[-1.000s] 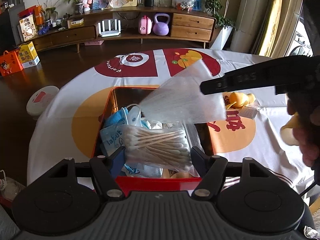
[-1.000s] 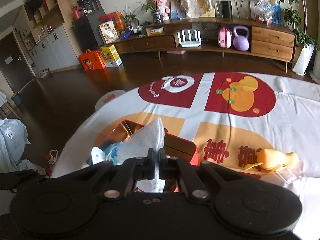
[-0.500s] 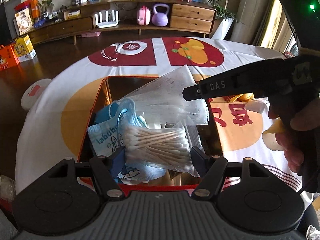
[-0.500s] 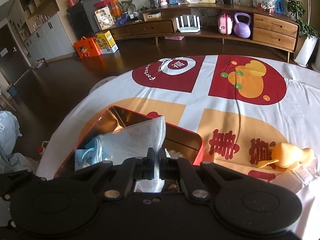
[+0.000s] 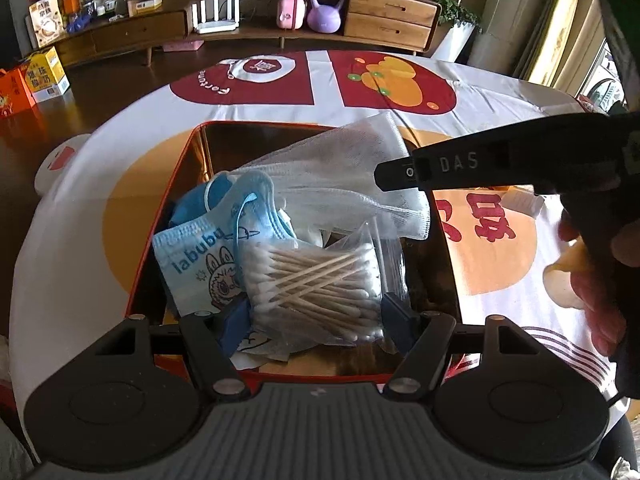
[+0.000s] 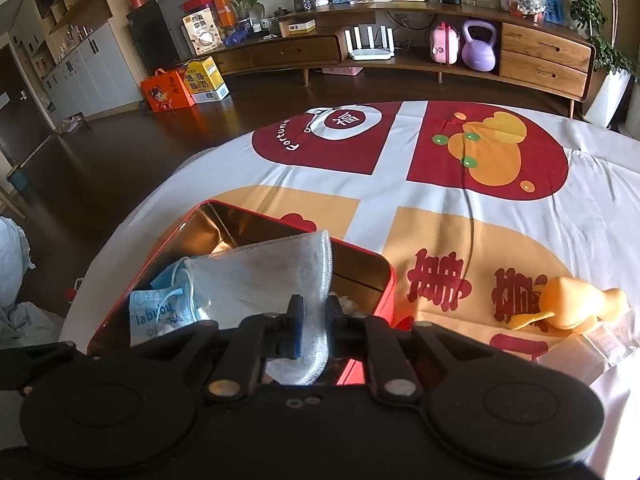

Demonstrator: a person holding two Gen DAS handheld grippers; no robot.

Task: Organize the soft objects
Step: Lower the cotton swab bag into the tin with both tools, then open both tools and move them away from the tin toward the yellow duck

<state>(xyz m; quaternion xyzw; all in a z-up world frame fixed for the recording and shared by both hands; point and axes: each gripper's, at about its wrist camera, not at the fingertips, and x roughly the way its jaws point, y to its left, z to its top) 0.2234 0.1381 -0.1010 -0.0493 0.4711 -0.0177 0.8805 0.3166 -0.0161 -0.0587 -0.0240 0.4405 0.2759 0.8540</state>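
White mesh cloth (image 6: 260,276): light, limp, drapes; you pinch it at its edge, rest sags into red tin (image 6: 384,280) on surface, over blue masks (image 5: 224,240). Right hand-held gripper (image 6: 310,326) jaws opening, cloth edge between them. Left hand-held gripper (image 5: 316,316) clamped on cotton-swab bag (image 5: 316,276), slippery plastic, inside tin. Versus a second ago: cloth lower, now lying in tin; right jaws were pinched tight.

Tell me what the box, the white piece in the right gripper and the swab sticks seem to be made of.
Red box: probably tin, since its inner walls are gold-toned and mirror-like.
White mesh cloth: thin gauze-like fabric with a see-through weave and a stitched edge; the fibre is unclear.
Cotton swabs: pale tan sticks, likely wood or bamboo, with white tips, in a clear glossy plastic bag.
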